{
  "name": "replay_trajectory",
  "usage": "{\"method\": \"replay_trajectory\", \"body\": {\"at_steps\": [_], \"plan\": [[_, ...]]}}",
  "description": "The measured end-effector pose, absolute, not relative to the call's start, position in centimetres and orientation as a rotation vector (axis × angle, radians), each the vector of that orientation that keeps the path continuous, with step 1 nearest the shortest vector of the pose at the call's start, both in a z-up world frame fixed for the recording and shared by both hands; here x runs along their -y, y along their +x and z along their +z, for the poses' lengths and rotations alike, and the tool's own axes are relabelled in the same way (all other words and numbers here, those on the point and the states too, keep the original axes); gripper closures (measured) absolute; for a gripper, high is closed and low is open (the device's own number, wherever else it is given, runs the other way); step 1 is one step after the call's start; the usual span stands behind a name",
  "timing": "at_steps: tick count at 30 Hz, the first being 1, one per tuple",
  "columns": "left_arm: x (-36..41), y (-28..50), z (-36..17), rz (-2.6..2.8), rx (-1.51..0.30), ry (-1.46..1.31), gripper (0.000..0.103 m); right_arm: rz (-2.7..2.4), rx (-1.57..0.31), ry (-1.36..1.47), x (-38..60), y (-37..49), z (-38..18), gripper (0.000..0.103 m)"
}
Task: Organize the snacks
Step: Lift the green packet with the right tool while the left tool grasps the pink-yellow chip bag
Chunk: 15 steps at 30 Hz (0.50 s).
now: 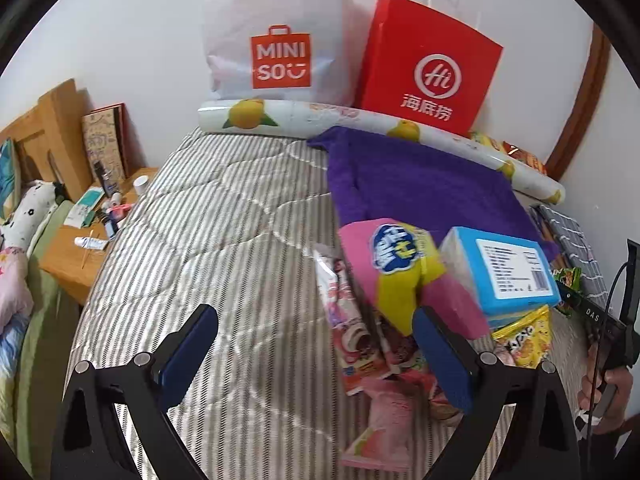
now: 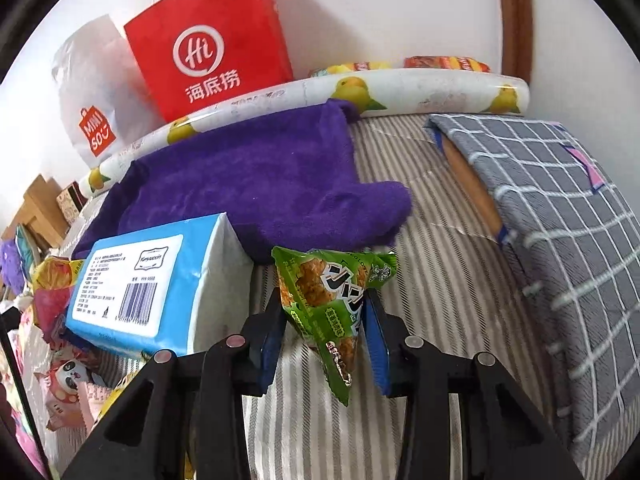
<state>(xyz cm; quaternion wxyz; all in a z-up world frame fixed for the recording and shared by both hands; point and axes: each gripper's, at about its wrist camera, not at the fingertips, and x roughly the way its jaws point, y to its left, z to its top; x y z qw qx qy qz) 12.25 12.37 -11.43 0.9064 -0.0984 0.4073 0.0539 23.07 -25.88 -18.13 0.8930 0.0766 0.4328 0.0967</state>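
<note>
My right gripper point(image 2: 324, 332) is clamped on a green snack packet point(image 2: 326, 300); both blue pads press its sides, and the packet stands up between them with its lower corner hanging down toward me, above the striped bedspread point(image 2: 440, 264). My left gripper point(image 1: 316, 344) hangs released over the same bedspread, its jaws spread wide with nothing between them; its right finger point(image 1: 440, 360) sits just in front of the snack pile.

That pile lies to the right in my left view: a pink and yellow bag point(image 1: 400, 272) leans on top, a blue tissue pack point(image 1: 504, 268) rests just right of it, a yellow packet point(image 1: 528, 336) lies under the tissue pack, and pink wrappers point(image 1: 360, 340) spread out nearer me. In my right view the tissue pack lies just left of the green packet, apart from it.

Farther away a purple towel point(image 2: 248, 184) lies flat, touching a long roll printed with lemons point(image 2: 420, 88). Behind the roll, a red paper bag point(image 2: 208, 48) and a white Miniso bag point(image 1: 276, 36) stand against the wall. A grey checked cushion point(image 2: 560, 208) lies at the right. At the far left stands a wooden nightstand point(image 1: 68, 264) cluttered with small items.
</note>
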Motion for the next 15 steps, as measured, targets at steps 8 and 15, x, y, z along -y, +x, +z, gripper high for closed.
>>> {"method": "replay_trajectory", "body": {"at_steps": [8,15], "plan": [[-9.8,15.3,-11.1,0.029,-0.859,-0.207,0.005,0.183,-0.931,0.139,26.4,21.0,-19.0,0.063],[-8.8,18.0,-12.2,0.026,-0.901,-0.218,0.007,0.188,-0.937,0.126,26.0,20.7,-19.2,0.052]]}}
